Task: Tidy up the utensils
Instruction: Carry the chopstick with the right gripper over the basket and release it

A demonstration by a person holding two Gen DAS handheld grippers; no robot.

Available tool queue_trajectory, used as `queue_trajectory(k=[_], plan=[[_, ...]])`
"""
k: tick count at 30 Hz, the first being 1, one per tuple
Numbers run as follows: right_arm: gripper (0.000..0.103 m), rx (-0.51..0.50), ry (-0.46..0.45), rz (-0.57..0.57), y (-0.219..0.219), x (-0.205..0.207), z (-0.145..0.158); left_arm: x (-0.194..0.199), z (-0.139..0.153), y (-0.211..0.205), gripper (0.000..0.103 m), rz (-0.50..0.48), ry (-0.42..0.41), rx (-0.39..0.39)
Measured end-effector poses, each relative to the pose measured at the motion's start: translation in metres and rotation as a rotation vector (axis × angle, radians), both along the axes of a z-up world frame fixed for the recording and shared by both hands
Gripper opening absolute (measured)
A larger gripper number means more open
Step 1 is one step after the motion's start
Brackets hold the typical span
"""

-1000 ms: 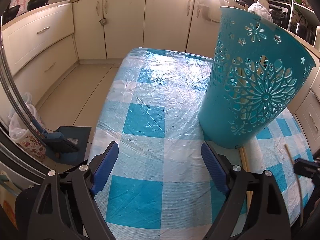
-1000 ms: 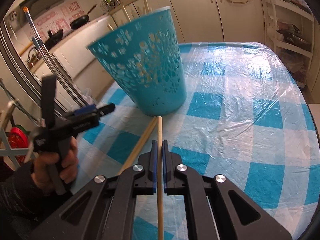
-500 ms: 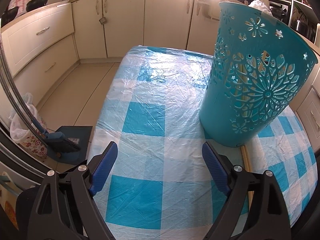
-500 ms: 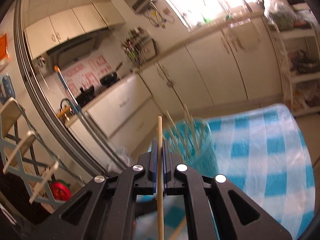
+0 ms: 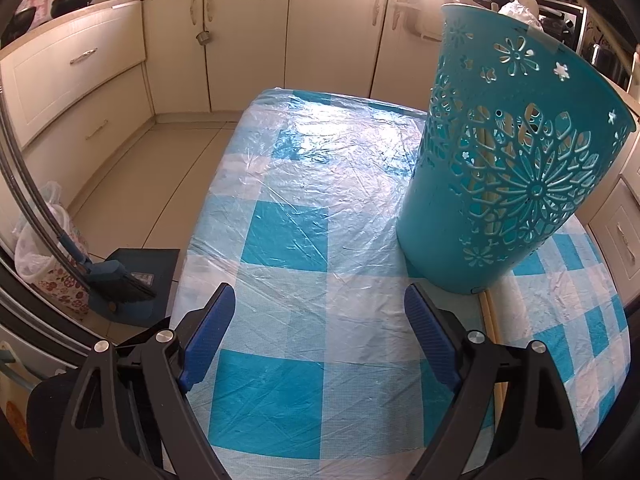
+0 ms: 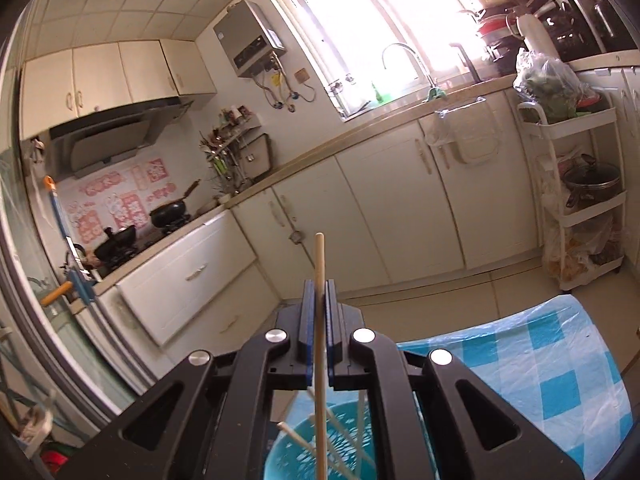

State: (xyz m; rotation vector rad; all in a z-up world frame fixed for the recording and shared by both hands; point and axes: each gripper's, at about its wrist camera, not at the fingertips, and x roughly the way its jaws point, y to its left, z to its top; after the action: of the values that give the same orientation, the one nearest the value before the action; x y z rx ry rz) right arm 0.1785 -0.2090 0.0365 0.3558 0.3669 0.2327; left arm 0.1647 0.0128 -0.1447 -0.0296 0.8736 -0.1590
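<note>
Chopstick (image 6: 319, 320) — a pale wooden one — is pinched between the blue pads of the right gripper (image 6: 319, 292), its tip poking out past them and its shaft running down over the teal perforated basket (image 6: 340, 448), where more wooden sticks lean inside. From the left wrist view that basket (image 5: 508, 168) stands upright on the blue-and-white checked tablecloth (image 5: 304, 184), and another chopstick (image 5: 491, 322) lies flat on the cloth with one end at the basket's base. The left gripper (image 5: 320, 332) hangs above the cloth with its jaws spread wide — nothing between them.
</note>
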Motion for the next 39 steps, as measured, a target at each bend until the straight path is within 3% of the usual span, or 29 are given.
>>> queue_trajectory(k=[23, 34, 36, 39], plan=[[0.006, -0.136, 0.088, 0.023, 0.017, -0.001, -0.025, 0.000, 0.000, 0.001, 0.083, -0.004, 0.004, -0.008], [0.008, -0.150, 0.045, 0.024, 0.007, -0.050, -0.015, 0.001, 0.000, 0.002, 0.083, -0.005, 0.004, -0.006], [0.015, -0.156, 0.023, 0.019, 0.004, -0.066, -0.011, 0.000, -0.001, 0.002, 0.083, -0.003, 0.005, -0.005], [0.018, -0.169, 0.015, 0.019, 0.002, -0.087, -0.012, -0.001, -0.001, 0.002, 0.083, -0.002, 0.005, -0.005]])
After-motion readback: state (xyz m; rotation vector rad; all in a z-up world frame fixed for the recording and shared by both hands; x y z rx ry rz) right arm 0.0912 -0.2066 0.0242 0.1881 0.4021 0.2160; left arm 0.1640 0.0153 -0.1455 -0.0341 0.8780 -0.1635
